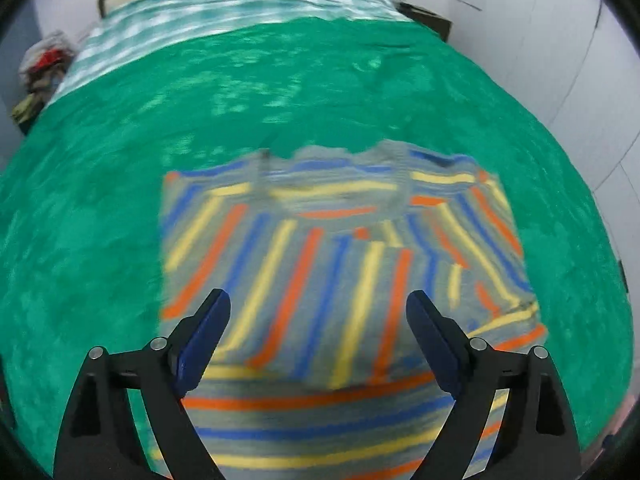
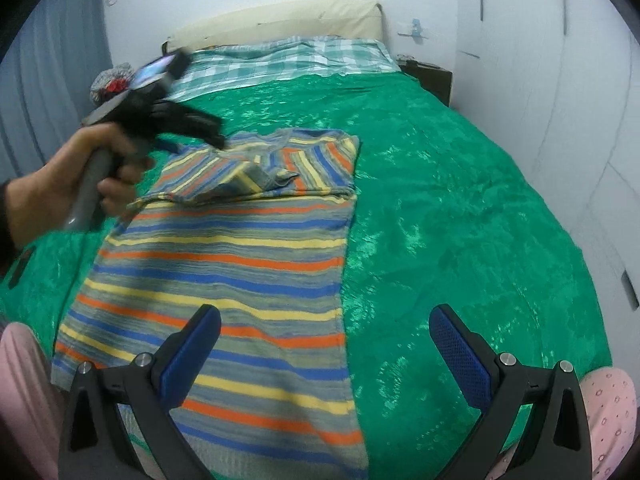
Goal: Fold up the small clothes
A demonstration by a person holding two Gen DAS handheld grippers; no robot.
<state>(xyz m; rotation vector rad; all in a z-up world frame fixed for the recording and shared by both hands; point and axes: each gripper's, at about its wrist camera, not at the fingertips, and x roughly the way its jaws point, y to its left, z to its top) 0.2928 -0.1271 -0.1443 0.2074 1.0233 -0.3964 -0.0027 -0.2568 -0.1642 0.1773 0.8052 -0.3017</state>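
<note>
A striped shirt [image 2: 224,276] in grey, blue, yellow and orange lies flat on the green bedspread [image 2: 460,200]. Its sleeves are folded in over the chest near the collar. In the left wrist view the shirt [image 1: 320,264] fills the middle, collar at the far end. My left gripper [image 1: 318,308] is open and empty, held above the shirt's body. It also shows in the right wrist view [image 2: 188,124], held by a hand above the shirt's upper left part. My right gripper [image 2: 326,320] is open and empty, above the shirt's lower right edge.
A checked green and white sheet [image 2: 288,60] and a cream headboard [image 2: 280,20] lie at the far end of the bed. A pile of clothes [image 1: 44,68] sits left of the bed. A dark nightstand [image 2: 428,76] stands at the far right. White walls close the right side.
</note>
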